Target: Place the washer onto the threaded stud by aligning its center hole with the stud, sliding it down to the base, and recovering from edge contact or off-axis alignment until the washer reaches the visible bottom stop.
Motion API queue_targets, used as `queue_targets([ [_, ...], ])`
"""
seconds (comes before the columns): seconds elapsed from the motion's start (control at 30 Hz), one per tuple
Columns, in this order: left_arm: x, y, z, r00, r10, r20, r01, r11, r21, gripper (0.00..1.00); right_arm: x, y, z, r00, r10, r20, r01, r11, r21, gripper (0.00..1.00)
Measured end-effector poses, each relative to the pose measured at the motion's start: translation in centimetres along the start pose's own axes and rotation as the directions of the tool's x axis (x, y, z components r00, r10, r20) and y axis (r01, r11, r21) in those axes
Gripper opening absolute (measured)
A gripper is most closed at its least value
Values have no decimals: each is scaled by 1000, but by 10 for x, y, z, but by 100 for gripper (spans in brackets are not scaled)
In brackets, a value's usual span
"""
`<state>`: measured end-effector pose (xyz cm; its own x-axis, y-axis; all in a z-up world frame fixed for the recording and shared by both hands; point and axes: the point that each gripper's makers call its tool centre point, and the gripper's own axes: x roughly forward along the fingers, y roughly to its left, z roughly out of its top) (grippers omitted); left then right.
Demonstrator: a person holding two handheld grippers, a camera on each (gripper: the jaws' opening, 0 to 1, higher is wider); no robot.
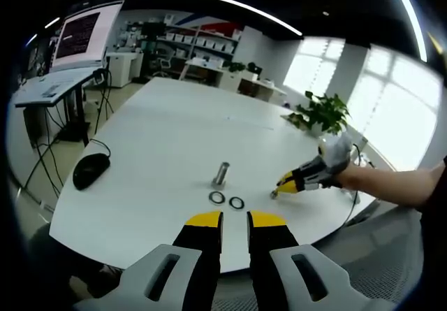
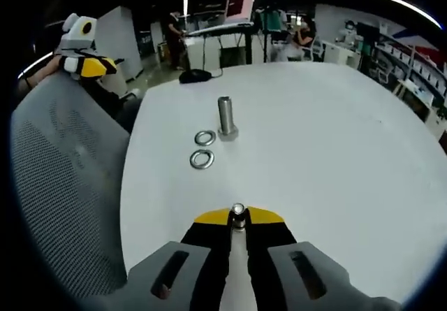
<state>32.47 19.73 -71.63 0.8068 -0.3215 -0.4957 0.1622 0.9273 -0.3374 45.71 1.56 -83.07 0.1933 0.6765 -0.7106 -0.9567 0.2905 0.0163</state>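
Observation:
A steel threaded stud (image 1: 221, 173) stands upright on its hex base on the white table (image 1: 174, 129). Two loose washers (image 1: 217, 198) (image 1: 237, 203) lie flat just in front of it. My left gripper (image 1: 235, 221) hovers off the table's near edge, open, with nothing between its yellow tips. My right gripper (image 1: 279, 187) reaches in from the right, low over the table. In the right gripper view its tips (image 2: 239, 217) are shut on a small metal washer (image 2: 238, 212), seen edge-on. The stud (image 2: 225, 117) and both washers (image 2: 204, 138) (image 2: 201, 159) lie ahead of it.
A black mouse (image 1: 91, 170) sits near the table's left edge. A potted plant (image 1: 321, 112) stands at the far right. A grey mesh chair (image 2: 63, 185) is beside the table edge. A lit monitor (image 1: 84, 35) is on a desk beyond.

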Motion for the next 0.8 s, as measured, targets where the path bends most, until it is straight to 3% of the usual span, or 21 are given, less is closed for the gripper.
queue_targets([
  [0.43,0,0,1,1000,0,6,0,1000,-1,11,-17,-32,-13,996,-93,-15,94,991,91,9],
  [0.8,0,-1,1,1000,0,7,0,1000,-2,11,-15,-34,-20,994,-103,-41,108,987,117,12],
])
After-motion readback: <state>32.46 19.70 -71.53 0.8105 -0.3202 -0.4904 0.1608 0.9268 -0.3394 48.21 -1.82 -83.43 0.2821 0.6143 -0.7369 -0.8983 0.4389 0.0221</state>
